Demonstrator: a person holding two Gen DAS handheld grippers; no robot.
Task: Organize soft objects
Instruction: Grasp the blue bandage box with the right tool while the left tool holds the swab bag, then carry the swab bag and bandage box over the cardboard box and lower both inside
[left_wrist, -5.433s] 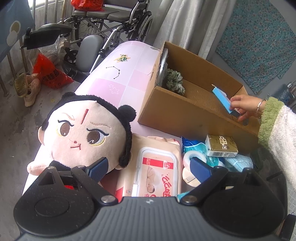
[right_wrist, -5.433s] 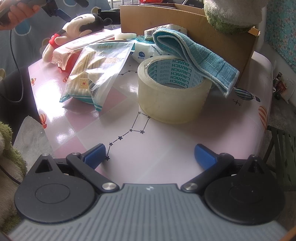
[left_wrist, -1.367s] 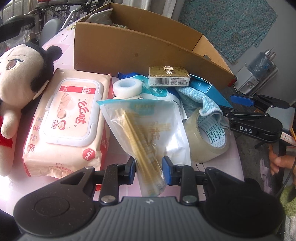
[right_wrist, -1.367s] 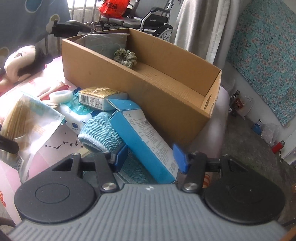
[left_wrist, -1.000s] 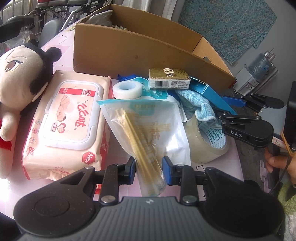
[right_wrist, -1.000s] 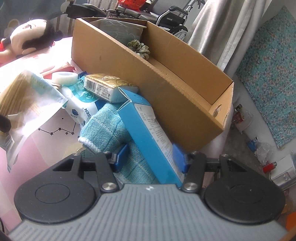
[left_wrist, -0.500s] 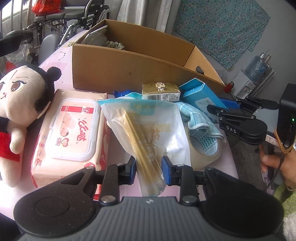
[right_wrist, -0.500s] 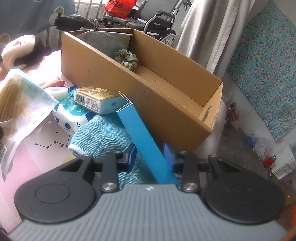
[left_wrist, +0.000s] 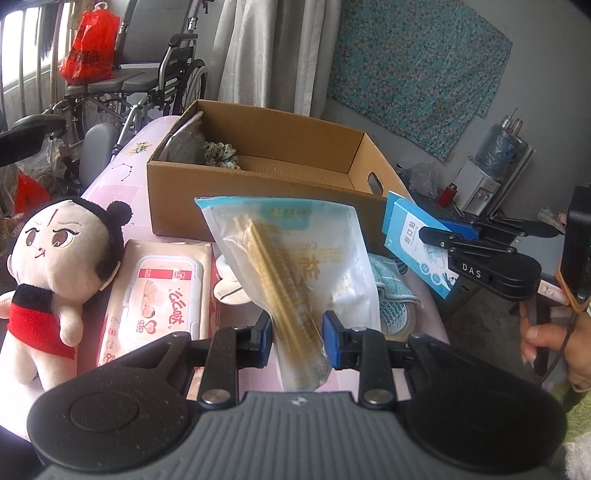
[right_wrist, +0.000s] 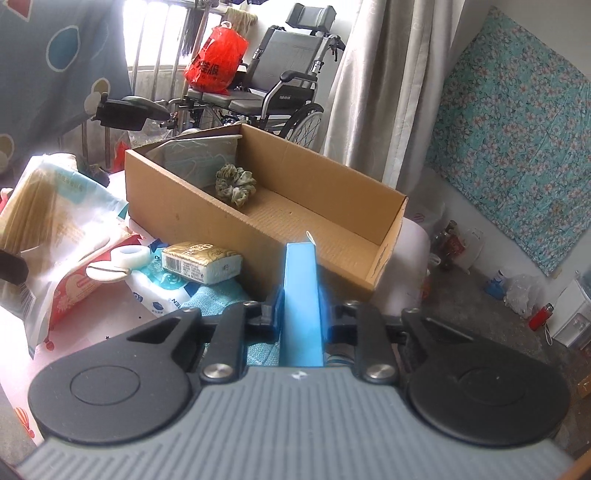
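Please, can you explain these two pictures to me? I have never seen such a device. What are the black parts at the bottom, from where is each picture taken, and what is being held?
There is no robot here. A person holds a pair of tongs in each hand, and each carries a wide-angle camera that looks forward along its two blue fingers. The black parts are the tongs themselves.

The left camera shows the left tongs gripping a clear bag of thin sticks. The right tongs appear at its right edge, with the hand holding them.

In the right camera, the right tongs are closing on a blue box.

On the pink table lie a doll, a pack of wipes and a cardboard box with a scrunchie inside.
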